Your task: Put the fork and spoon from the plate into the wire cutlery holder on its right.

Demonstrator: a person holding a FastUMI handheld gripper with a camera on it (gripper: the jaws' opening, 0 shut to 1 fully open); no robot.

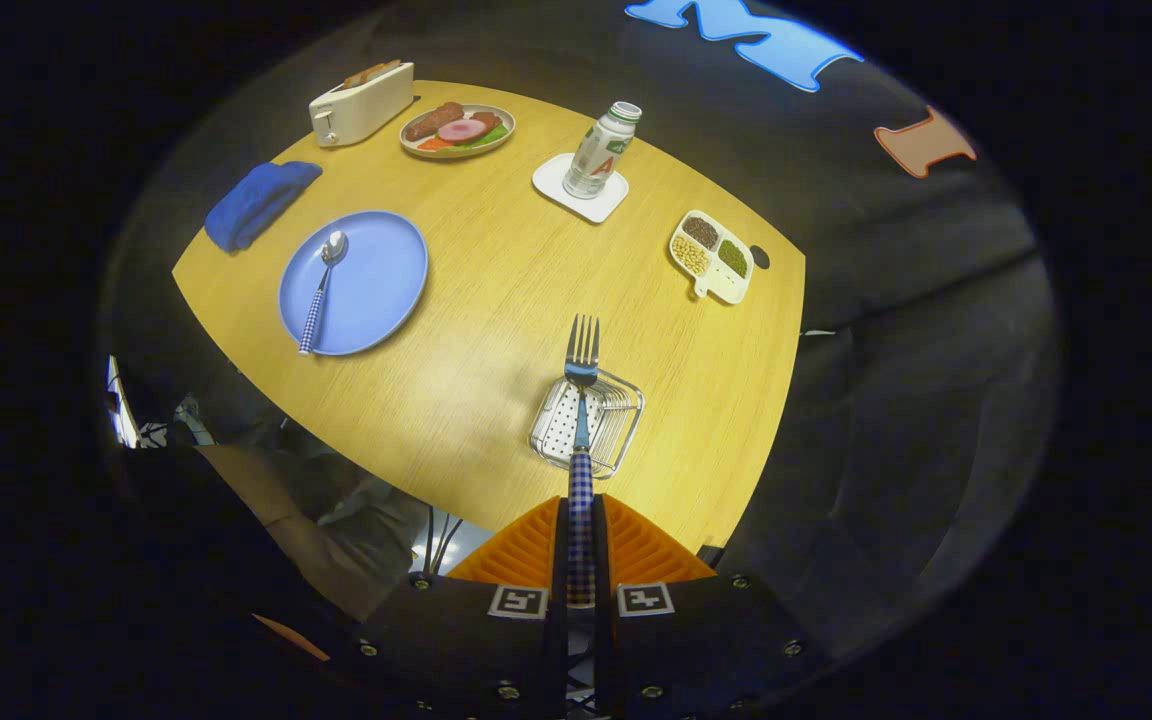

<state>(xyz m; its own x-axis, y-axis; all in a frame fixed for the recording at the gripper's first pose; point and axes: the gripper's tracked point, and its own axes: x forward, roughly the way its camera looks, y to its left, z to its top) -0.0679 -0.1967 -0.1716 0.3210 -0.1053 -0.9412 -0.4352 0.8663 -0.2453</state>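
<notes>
My gripper is shut on the checked handle of the fork, which sticks straight ahead with its tines forward. The fork hangs high over the wire cutlery holder, which stands on the wooden table just ahead of the fingers. To the left of the holder lies the blue plate. On the plate rests the spoon, bowl pointing away, checked handle reaching the plate's near rim.
Beyond the plate lie a folded blue cloth, a toaster and a dish of food. A bottle stands on a white coaster; a divided tray of beans sits far right. The table's near edge runs under the fingers.
</notes>
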